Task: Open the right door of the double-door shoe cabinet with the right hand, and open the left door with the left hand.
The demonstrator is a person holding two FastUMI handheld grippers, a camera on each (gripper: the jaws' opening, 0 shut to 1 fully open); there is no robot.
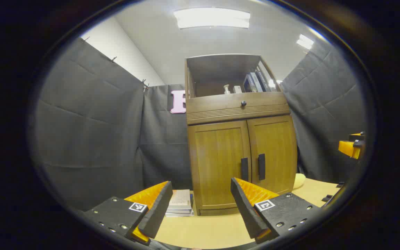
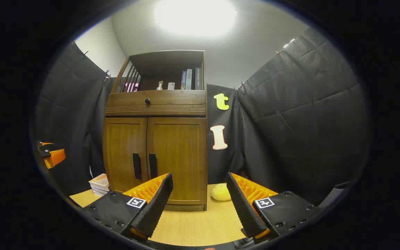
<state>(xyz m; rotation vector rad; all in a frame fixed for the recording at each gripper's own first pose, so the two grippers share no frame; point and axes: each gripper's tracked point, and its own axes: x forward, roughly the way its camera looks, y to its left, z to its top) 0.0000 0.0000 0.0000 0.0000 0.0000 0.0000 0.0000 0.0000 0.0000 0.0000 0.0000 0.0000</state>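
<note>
A wooden double-door shoe cabinet point(image 1: 241, 152) point(image 2: 156, 152) stands on a light wooden table with both doors closed. Its left door point(image 1: 219, 163) point(image 2: 125, 152) and right door point(image 1: 273, 152) point(image 2: 179, 156) each carry a dark vertical handle by the centre seam, the left handle point(image 1: 244, 169) point(image 2: 136, 166) and the right handle point(image 1: 261, 166) point(image 2: 152, 166). My left gripper point(image 1: 200, 206) is open, low in front of the left door and apart from it. My right gripper point(image 2: 200, 205) is open, low and off the cabinet's right corner. The other gripper shows far off at each view's edge point(image 1: 351, 146) point(image 2: 50, 154).
A drawer with a round knob point(image 1: 243, 103) sits above the doors, and an open shelf holds books point(image 1: 255, 81) and a small bottle. A stack of books point(image 1: 180, 202) point(image 2: 100, 184) lies left of the cabinet. A yellow soft object point(image 2: 221, 192) lies to its right. Black cloth walls surround the table point(image 2: 193, 222).
</note>
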